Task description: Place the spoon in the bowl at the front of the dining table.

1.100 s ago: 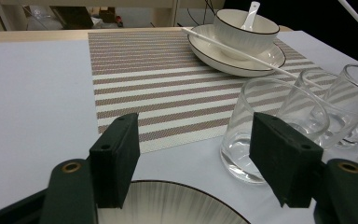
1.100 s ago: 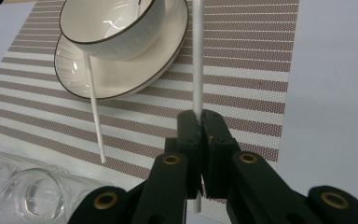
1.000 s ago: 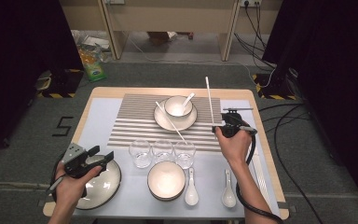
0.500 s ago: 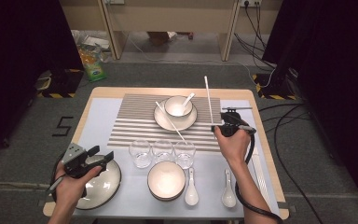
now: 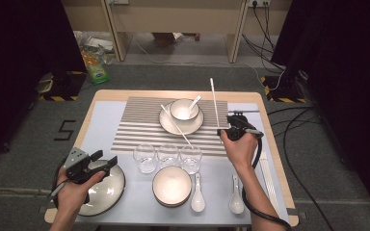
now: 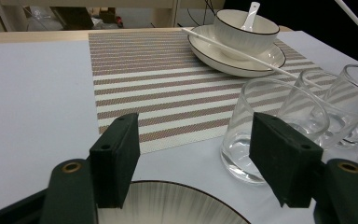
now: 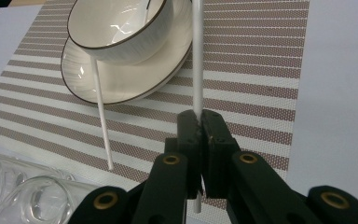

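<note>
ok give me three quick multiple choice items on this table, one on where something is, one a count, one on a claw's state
1. Where does the loose chopstick lie?
A. propped on the saucer's rim, beside the bowl
B. inside a glass
C. on the floor

2. How many clear glasses stand in the row?
A. two
B. three
C. five

3. What state is the right claw in?
A. open and empty
B. shut on a spoon
C. shut on a chopstick

Answers: 1 A, it leans on the saucer and runs down toward the glasses; 2 B, three side by side in the high view; 3 C, its jaws pinch the held chopstick.
</note>
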